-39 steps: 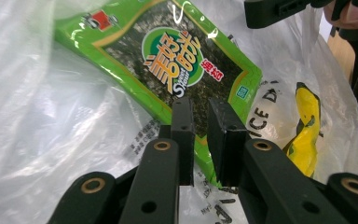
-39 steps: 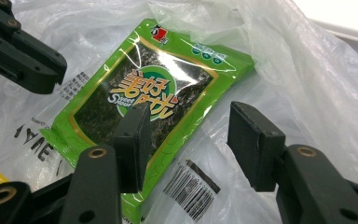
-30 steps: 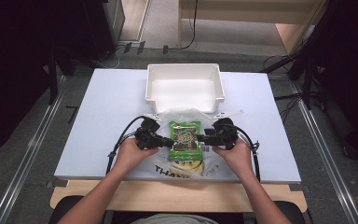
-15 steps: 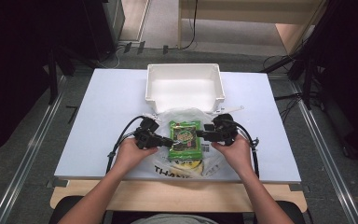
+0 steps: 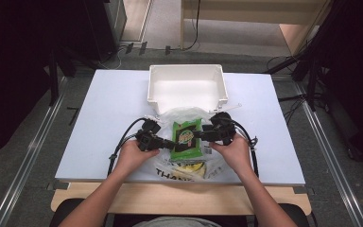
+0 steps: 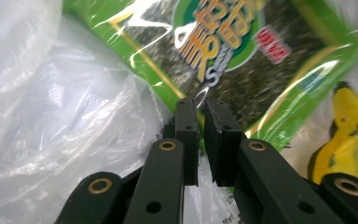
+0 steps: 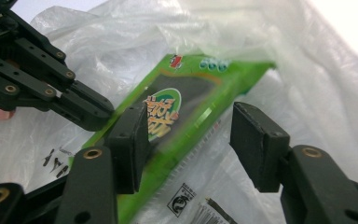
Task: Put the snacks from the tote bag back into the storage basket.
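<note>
green seaweed snack packet [image 5: 186,138] lies on the mouth of the clear plastic bag [image 5: 184,163], just in front of the white bin [image 5: 187,87], long axis running away from the person toward the bin; left gripper [image 6: 200,105] pinched shut on the packet's left edge film; right gripper [image 7: 189,128] jaws have just been opening, packet's right edge sits between them, pads not pressing; both hands flank it, left one has hold; yellow banana-like item [image 6: 345,123] beside the packet in the bag; next move likely a lift forward into the bin
</note>
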A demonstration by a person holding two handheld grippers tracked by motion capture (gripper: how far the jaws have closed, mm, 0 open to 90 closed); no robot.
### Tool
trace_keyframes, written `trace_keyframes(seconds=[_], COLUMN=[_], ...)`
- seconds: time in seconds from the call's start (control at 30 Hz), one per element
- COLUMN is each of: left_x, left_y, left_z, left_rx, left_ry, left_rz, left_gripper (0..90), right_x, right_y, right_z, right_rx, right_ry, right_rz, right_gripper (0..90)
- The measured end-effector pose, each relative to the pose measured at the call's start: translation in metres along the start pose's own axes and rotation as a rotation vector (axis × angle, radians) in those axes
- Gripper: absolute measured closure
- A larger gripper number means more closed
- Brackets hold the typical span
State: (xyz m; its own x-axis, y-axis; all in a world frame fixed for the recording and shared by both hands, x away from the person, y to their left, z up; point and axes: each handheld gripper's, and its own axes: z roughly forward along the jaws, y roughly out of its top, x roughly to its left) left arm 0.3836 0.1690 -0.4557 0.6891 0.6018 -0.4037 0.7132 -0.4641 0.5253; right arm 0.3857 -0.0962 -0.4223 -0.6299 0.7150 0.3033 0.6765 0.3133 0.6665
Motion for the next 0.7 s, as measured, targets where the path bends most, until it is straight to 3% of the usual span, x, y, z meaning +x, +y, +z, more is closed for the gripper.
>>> trace_keyframes(seconds=[0.1, 0.27, 0.4, 0.47, 0.53, 0.7], left_x=[0.000, -0.001, -0.001, -0.001, -0.001, -0.001], left_y=[-0.001, -0.001, 0.000, 0.000, 0.000, 0.000], left_z=[0.005, 0.008, 0.008, 0.009, 0.009, 0.008], left_rx=[0.022, 0.013, 0.015, 0.017, 0.016, 0.005], left_ry=[0.001, -0.001, -0.003, -0.006, -0.007, -0.013], left_rz=[-0.010, -0.005, -0.007, -0.006, -0.006, -0.007], left_gripper=[82.9, 82.9, 83.1, 83.2, 83.1, 82.0], right_x=[0.001, -0.002, -0.002, -0.002, -0.001, -0.005], right_y=[0.002, 0.003, 0.002, 0.001, 0.000, -0.001], right_z=[0.004, 0.010, 0.012, 0.015, 0.016, 0.011], right_rx=[0.016, 0.035, 0.049, 0.064, 0.073, 0.059], right_ry=[0.003, 0.002, 0.013, 0.044, 0.030, 0.058], right_rz=[0.002, 0.018, 0.016, 0.018, 0.010, 0.036], right_gripper=[44.8, 45.1, 50.4, 50.0, 50.4, 56.2])
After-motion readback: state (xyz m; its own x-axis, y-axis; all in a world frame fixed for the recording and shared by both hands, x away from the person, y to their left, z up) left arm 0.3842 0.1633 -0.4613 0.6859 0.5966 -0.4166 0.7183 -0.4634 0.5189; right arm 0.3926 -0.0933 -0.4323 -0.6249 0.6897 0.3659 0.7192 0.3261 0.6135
